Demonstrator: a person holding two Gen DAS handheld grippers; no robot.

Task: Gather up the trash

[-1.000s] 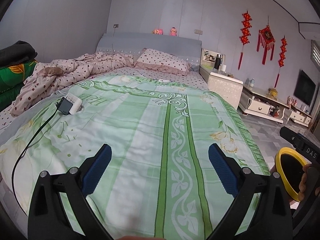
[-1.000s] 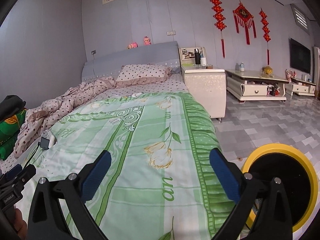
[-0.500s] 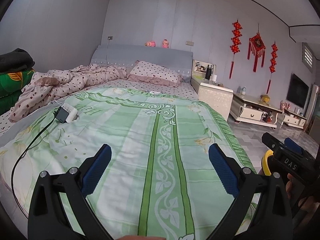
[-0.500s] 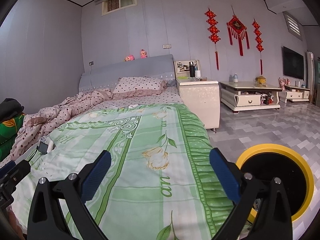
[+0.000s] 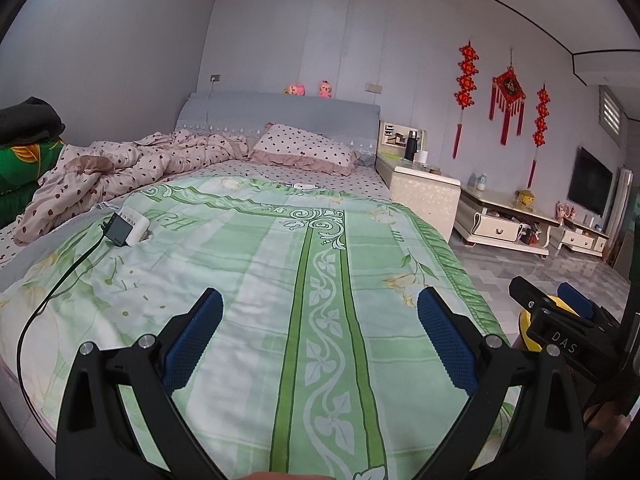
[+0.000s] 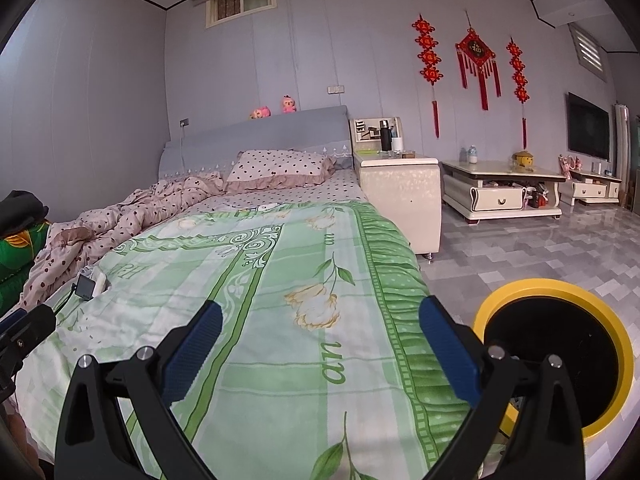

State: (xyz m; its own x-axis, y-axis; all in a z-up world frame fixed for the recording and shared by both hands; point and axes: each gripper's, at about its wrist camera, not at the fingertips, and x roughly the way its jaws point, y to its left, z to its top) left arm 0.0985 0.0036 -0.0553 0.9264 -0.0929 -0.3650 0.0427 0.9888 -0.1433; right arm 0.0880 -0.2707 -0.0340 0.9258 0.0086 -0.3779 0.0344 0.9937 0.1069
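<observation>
Trash bin: a yellow-rimmed round bin with a dark inside stands on the grey tiled floor just beside the foot corner of the bed; its near edge is hidden behind the right tongs' finger, and the contents cannot be made out.
Bin in the left view: only a sliver of the yellow rim shows behind the other tool.
Trash: no piece can be picked out with certainty.
Right gripper: spread wide, empty, over the green floral bedspread.
Left gripper: likewise gaping, nothing between its blue pads.
White box: lies on the bedspread's left side with a black cable trailing off the bed edge.
Small white item: near the spotted pillow, too small to identify.
Person: only a cut-off fingertip at the left view's bottom edge.
</observation>
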